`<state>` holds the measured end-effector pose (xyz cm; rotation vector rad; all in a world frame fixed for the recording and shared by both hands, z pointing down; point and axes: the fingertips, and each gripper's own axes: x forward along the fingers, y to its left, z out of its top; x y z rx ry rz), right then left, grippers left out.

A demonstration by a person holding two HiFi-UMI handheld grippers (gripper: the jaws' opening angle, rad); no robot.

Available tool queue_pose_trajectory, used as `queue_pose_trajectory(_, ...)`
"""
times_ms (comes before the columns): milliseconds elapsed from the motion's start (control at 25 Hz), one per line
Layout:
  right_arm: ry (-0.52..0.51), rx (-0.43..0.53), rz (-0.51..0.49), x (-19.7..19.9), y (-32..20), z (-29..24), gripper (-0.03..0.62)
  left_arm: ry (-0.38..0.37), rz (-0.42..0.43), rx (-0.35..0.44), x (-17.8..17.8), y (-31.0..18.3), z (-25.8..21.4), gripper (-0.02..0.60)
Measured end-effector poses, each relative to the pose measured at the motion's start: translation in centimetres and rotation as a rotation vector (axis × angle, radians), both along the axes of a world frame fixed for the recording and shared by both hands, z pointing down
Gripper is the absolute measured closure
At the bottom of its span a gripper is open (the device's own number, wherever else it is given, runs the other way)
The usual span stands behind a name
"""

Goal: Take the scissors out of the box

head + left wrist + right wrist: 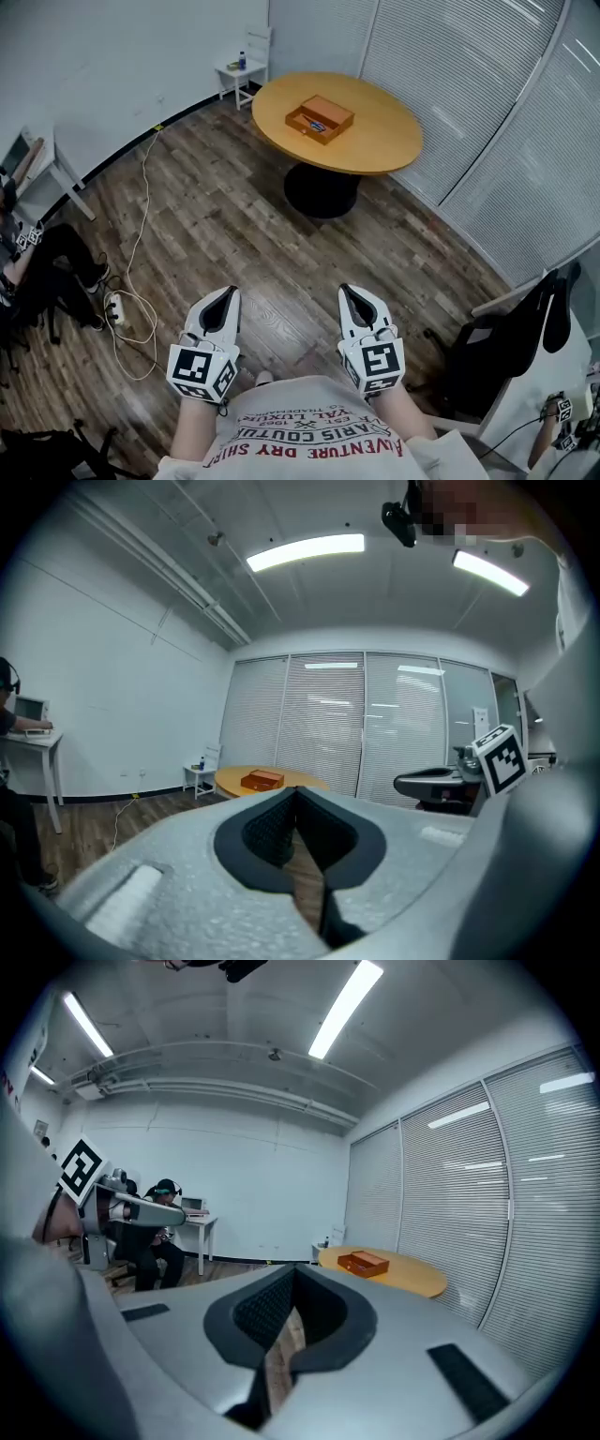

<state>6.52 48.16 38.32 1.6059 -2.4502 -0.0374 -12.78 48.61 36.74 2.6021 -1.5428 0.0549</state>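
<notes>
Wooden box [332, 111]; table [384, 141] smooth, matt wood; floor [234, 225] grainy wood planks.

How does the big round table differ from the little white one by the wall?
The round table is much larger, tan-topped, on one dark pedestal; the white table is small, squarish, on thin legs. The round table carries an open orange box; the white table a small bottle. Both stand on the wood floor.

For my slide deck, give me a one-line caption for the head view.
Shut and empty, the left gripper and right gripper point toward a box on a round table.
</notes>
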Motion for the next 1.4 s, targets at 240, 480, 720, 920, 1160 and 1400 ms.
queue_pose_trajectory(240, -0.017, -0.028, -0.013, -2.8, -0.7, 0.9, 0.588, 0.006, 0.019, -0.028, -1.9, -1.2, 1.2, 0.572)
queue_pose_trajectory(480, -0.038, -0.063, -0.001, -6.4, -2.6, 2.3, 0.586, 0.007, 0.029, -0.041, -5.9, -3.2, 1.9, 0.572)
queue_pose_trajectory(720, -0.043, -0.093, 0.031, -8.3, -4.3, 3.6, 0.586, 0.017, 0.027, -0.074, -8.6, -5.2, 3.4, 0.572)
queue_pose_trajectory(920, -0.033, -0.109, 0.032, -8.5, -6.7, 4.8, 0.586, 0.009, 0.032, -0.110, -8.4, -6.8, 4.9, 0.572)
queue_pose_trajectory(1160, -0.037, -0.117, -0.016, -7.3, -12.8, 5.9, 0.586, -0.009, -0.012, -0.105, -7.0, -12.1, 5.0, 0.572)
queue_pose_trajectory(1400, -0.030, -0.089, -0.053, -3.8, -21.8, 5.2, 0.586, -0.029, -0.056, -0.096, -3.7, -20.1, 4.1, 0.572)
